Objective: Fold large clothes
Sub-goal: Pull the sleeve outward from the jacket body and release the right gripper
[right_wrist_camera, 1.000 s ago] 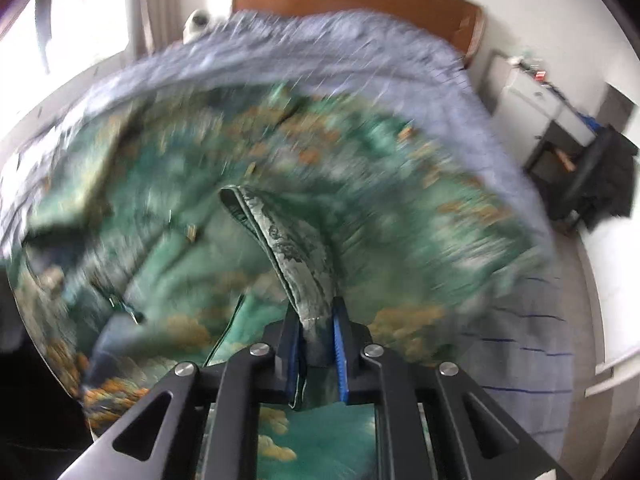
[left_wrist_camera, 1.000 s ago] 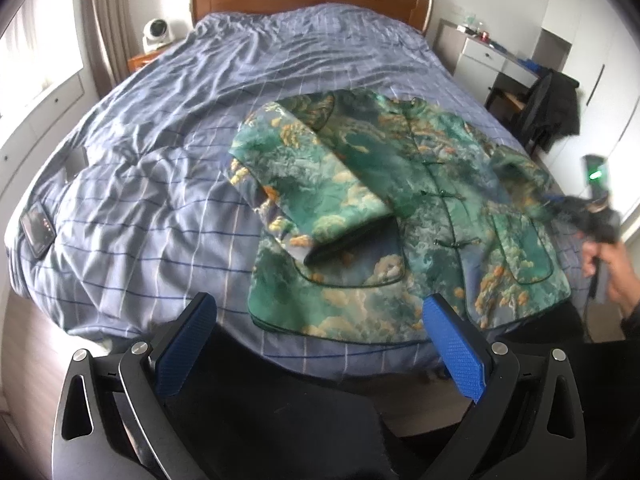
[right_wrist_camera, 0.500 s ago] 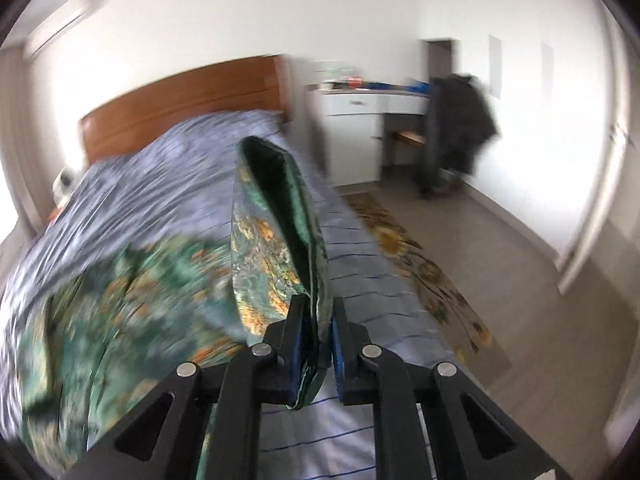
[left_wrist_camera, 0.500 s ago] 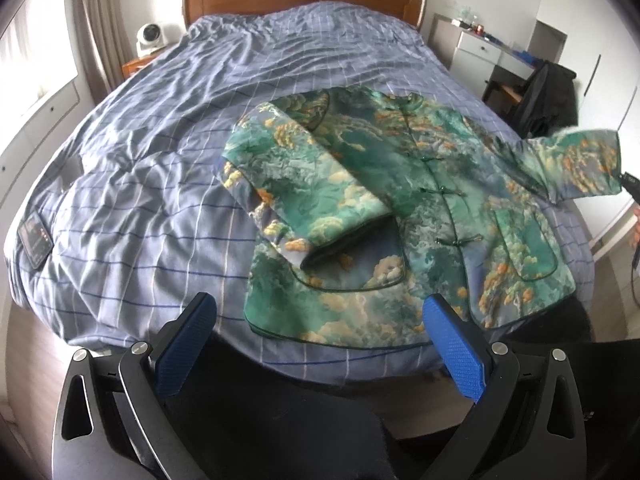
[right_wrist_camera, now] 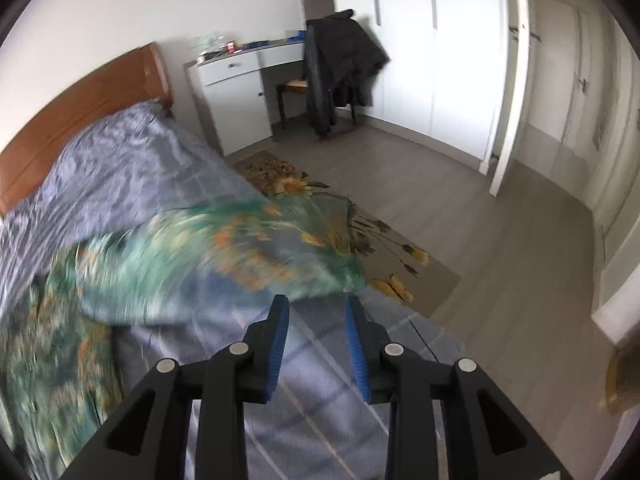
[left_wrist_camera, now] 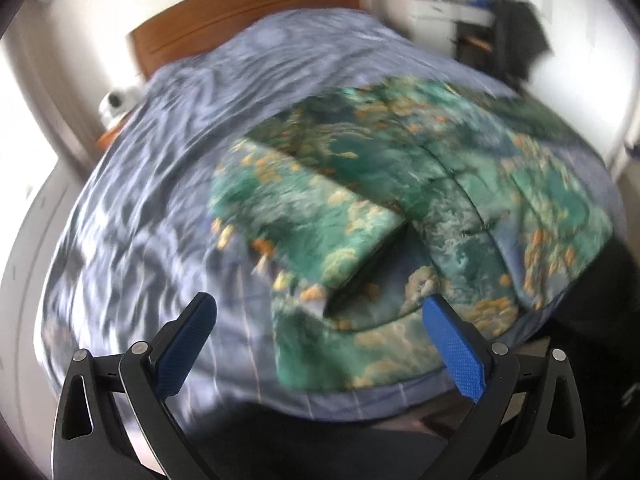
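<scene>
While the right gripper (right_wrist_camera: 316,312) has its jaws partly open with nothing between them, the green sleeve (right_wrist_camera: 248,252) of the jacket (left_wrist_camera: 400,216) lies just past its blue fingertips (right_wrist_camera: 280,320), and blur makes it hard to tell if they touch. The sleeve reaches toward the side edge of the bed (right_wrist_camera: 132,160), and under the right gripper is the blue checked bed cover (right_wrist_camera: 320,400). The left gripper (left_wrist_camera: 320,320) has its jaws wide open and holds nothing. It hangs over the near edge of the bed, close to the bottom hem of the jacket. The jacket is green with orange and cream blotches, and it lies flat on the cover near the foot of the bed. One sleeve (left_wrist_camera: 304,216) is folded in across the front of the jacket. Much of the left view is blurry. Farther out, a brown wooden headboard (left_wrist_camera: 248,24) stands at the far end of the bed. Beside the bed is a flowered rug (right_wrist_camera: 360,232) on the grey floor (right_wrist_camera: 500,260). A white desk (right_wrist_camera: 240,80) stands by the wall, and a chair (right_wrist_camera: 304,88) next to it has a dark coat (right_wrist_camera: 340,60) hanging on it. White wardrobe doors (right_wrist_camera: 420,40) fill the wall behind the chair.
</scene>
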Motion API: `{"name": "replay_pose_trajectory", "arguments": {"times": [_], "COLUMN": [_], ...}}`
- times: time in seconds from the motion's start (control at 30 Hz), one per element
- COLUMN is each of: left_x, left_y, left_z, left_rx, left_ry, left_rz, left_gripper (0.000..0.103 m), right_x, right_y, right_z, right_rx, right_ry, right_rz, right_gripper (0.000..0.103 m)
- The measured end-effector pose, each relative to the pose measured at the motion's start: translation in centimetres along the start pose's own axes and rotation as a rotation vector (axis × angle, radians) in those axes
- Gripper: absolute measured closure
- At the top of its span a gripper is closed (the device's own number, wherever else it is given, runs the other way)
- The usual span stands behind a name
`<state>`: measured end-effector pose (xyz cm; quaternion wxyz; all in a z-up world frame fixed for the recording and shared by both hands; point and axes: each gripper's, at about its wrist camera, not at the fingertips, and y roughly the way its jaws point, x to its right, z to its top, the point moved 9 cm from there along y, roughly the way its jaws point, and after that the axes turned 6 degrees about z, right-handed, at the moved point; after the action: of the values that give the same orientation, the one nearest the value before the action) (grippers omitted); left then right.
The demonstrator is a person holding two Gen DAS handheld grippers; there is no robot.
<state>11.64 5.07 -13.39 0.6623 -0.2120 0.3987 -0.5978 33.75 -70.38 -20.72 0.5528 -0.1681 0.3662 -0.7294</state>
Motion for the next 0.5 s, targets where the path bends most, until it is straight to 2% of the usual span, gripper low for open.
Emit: {"name": "replay_pose_trajectory", "arguments": {"times": [0.07,0.13,0.23,0.3,0.37,0.4,0.43,0.47,0.5], "left_x": [1.8,3.4,5.2,5.1,4.4,3.8,3.4,3.1,2.8], "left_y": [2.2,4.9,10.1,12.8,14.1,14.4,14.5,14.5,14.4], "left_z": [0.7,0.7,-0.1,-0.2,0.1,0.4,0.5,0.6,0.7], "left_rx": [0.019,-0.004,-0.051,-0.074,-0.085,-0.090,-0.105,-0.126,-0.139], "left_ry": [0.138,0.261,0.431,0.475,0.446,0.406,0.357,0.315,0.273], "left_rz": [-0.029,-0.060,-0.046,-0.013,-0.033,-0.062,-0.109,-0.157,-0.194], "left_gripper": [0.000,0.001,0.000,0.000,0.002,0.007,0.025,0.048,0.059], "right_x": [-1.4,-3.7,-7.1,-8.7,-10.7,-11.8,-12.5,-13.5,-14.5], "right_y": [-1.5,-3.1,-4.7,-5.8,-6.8,-7.3,-7.8,-8.2,-8.6], "right_z": [-1.3,-3.1,-5.2,-6.3,-7.5,-8.1,-8.6,-9.1,-9.6], "right_rx": [0.008,0.010,-0.009,-0.017,-0.025,-0.028,-0.031,-0.033,-0.034], "right_ry": [-0.046,-0.083,-0.107,-0.119,-0.140,-0.155,-0.167,-0.181,-0.197], "right_rz": [0.019,0.067,0.150,0.191,0.235,0.255,0.266,0.282,0.299], "right_gripper": [0.069,0.063,0.063,0.063,0.063,0.063,0.063,0.063,0.063]}}
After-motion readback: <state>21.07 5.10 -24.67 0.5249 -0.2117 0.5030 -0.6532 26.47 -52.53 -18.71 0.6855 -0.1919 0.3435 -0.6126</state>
